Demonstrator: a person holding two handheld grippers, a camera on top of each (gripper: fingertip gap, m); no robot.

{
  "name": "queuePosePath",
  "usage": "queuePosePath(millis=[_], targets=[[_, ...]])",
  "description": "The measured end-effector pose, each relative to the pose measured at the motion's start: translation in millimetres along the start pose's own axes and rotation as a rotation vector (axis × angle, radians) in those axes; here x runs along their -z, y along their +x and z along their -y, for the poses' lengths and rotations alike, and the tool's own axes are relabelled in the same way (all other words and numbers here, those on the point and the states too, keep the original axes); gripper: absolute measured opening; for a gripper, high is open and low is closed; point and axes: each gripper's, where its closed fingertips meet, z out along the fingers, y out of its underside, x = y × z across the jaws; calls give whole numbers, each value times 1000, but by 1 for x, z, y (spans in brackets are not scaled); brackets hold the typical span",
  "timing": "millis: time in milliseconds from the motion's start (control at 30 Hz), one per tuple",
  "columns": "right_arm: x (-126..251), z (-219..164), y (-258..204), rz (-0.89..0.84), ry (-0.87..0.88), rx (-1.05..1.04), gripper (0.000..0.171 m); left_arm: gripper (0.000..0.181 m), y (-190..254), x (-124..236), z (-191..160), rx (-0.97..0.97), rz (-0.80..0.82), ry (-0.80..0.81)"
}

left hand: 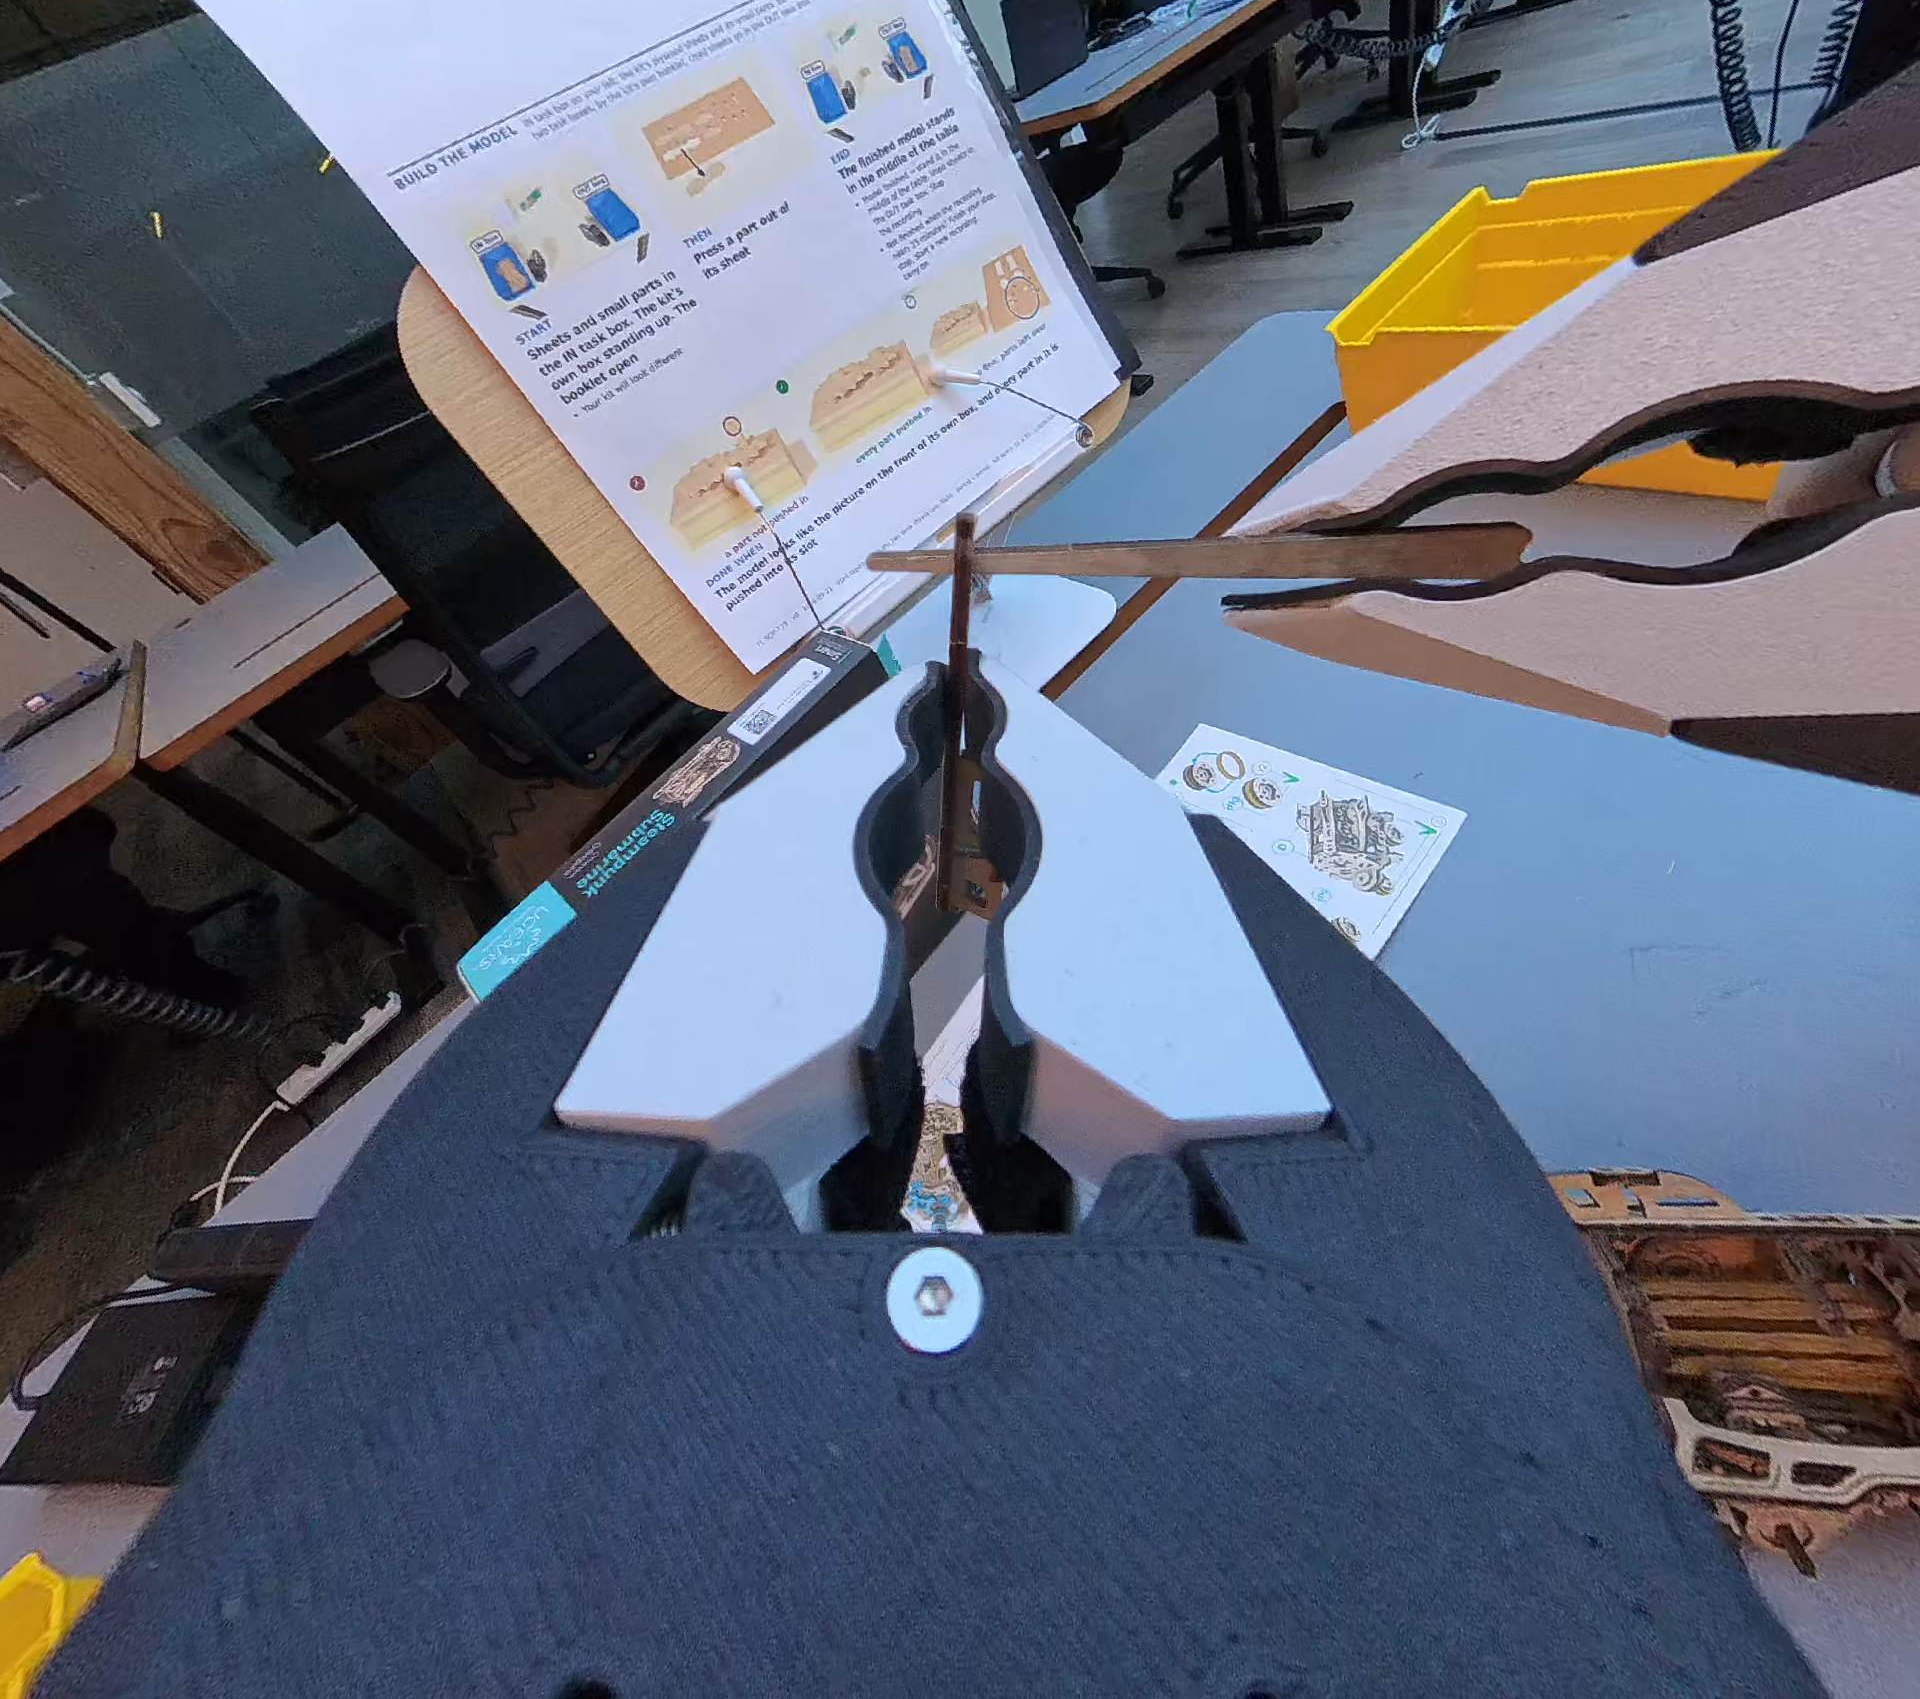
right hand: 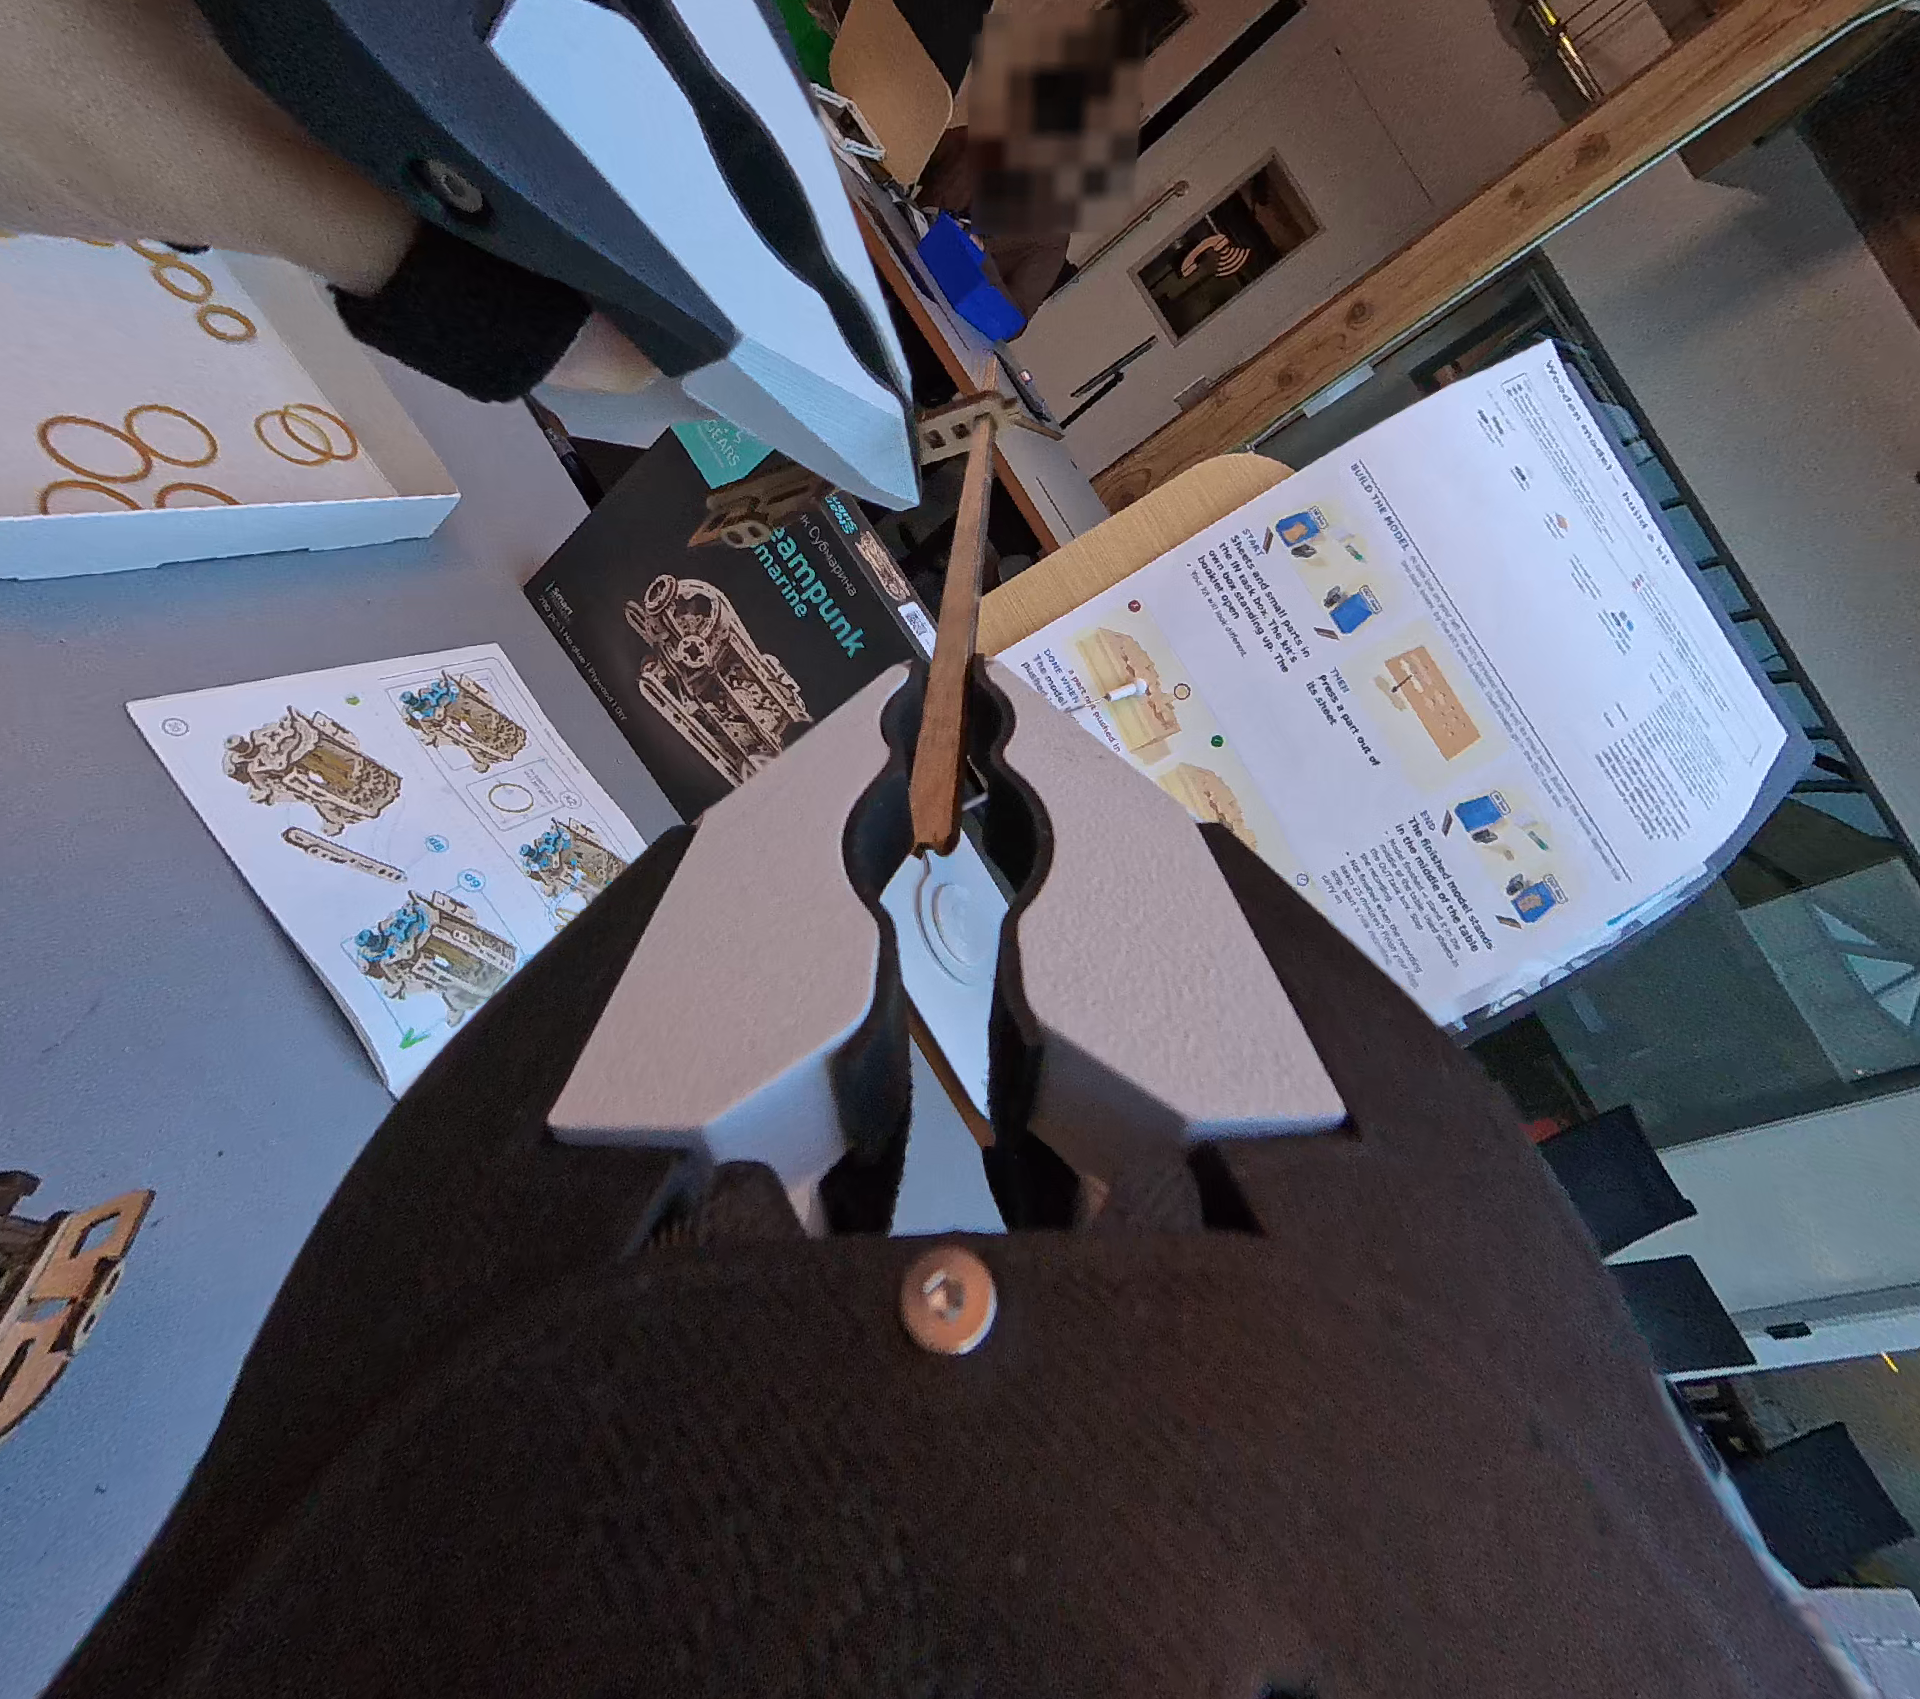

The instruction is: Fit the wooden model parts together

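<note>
Honestly, both grips look sketchy: the left gripper [left hand: 961,693] pinches a flat wooden piece [left hand: 958,745] edge-on, the right gripper [right hand: 951,704] pinches a thin stick [right hand: 951,641], crossing ahead of the jaws. Any sideways push could snap or twist either.

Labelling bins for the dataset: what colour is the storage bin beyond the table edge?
Yellow. The bin shows best in the left wrist view, upper right, behind the right gripper.

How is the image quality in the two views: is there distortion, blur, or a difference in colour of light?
Left wrist view: strong wide-angle bending, the instruction sheet curves; light is cool, the left claw looks sharp. Right wrist view: tilted horizon, warmer light on the right claw; the wooden strip is sharp; a mosaic patch covers part of the background.
</note>
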Motion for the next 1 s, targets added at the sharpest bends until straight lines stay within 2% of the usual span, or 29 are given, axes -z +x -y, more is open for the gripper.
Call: queuePosePath(millis=[33,133,200,267,400,633,833,1000], targets=[[0,1,-1,-3,3,-18,6,0,-1,0,0,3,4,3],[-1,4,-5,49,29,-141,5,0,-3,0,0,7,7,7],[1,4,1,-11,29,-79,5,0,-1,1,2,6,2,18],[6,12,0,-52,56,-5,4,0,1,2,6,-76,26,34],[12,20,1,-13,91,-56,2,2,1,7,16,-191,100,89],[15,18,2,13,85,-59,0,0,4,11,26,-127,62,162],[12,18,-5,49,86,-54,1,0,3,10,22,-109,57,127],[10,21,-12,143,132,-172,4,0,-1,11,20,-136,100,100]])
